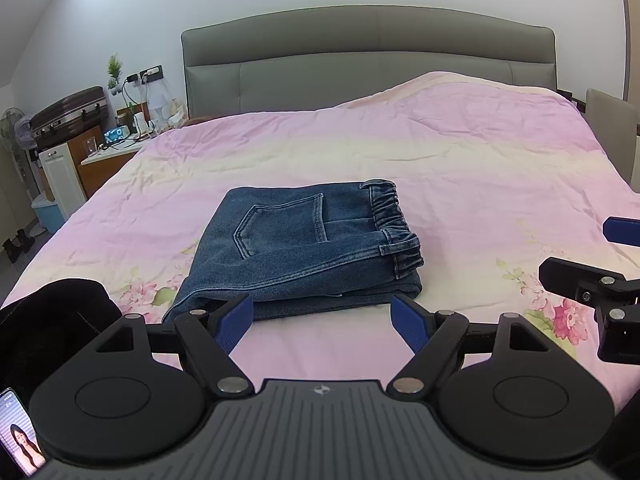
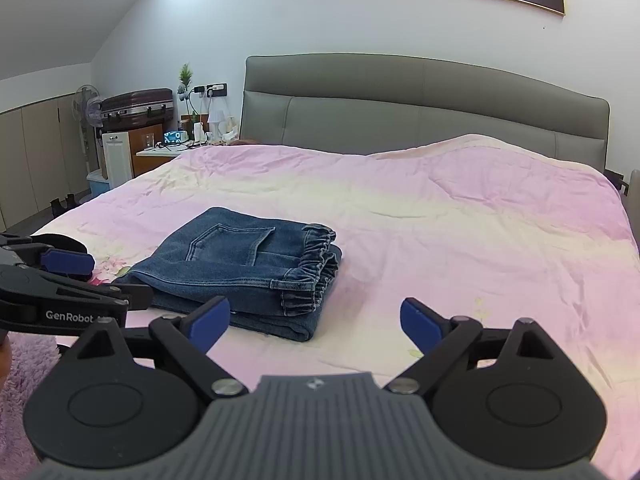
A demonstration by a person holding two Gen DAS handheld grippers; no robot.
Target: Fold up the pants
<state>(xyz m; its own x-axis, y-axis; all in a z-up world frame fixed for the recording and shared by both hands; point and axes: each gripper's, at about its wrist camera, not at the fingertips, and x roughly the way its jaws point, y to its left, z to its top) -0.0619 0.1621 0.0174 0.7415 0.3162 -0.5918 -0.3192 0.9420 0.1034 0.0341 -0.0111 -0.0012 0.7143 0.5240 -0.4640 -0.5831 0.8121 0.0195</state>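
Blue denim pants [image 1: 304, 248] sat folded into a compact stack on the pink floral bedspread [image 1: 460, 160], roughly mid-bed toward the near edge, back pocket face up, elastic waistband on the right side of the stack. Left tool [image 1: 322, 322] was spread wide, blue-padded fingers [image 1: 234, 322] empty, hovering just short of the stack's near edge; left finger overlapped the pants' near-left corner in view, contact couldn't be confirmed. Right tool [image 2: 316, 320] was also spread wide and empty, low over the bedspread, near the stack's near-right corner, not touching it. From the right wrist view the left tool [image 2: 68, 276] showed at the left edge beside the pants. From the left wrist view the right tool [image 1: 600, 256] sat at the right edge, well clear of the stack. Grey upholstered headboard [image 1: 368, 52] was behind the bed, a cluttered white nightstand [image 1: 108, 156] to its left, with a dark hard-shell suitcase [image 1: 68, 114] on a cabinet further left. A phone with a lit screen [image 1: 18, 436] was at the bottom-left corner of the left view.
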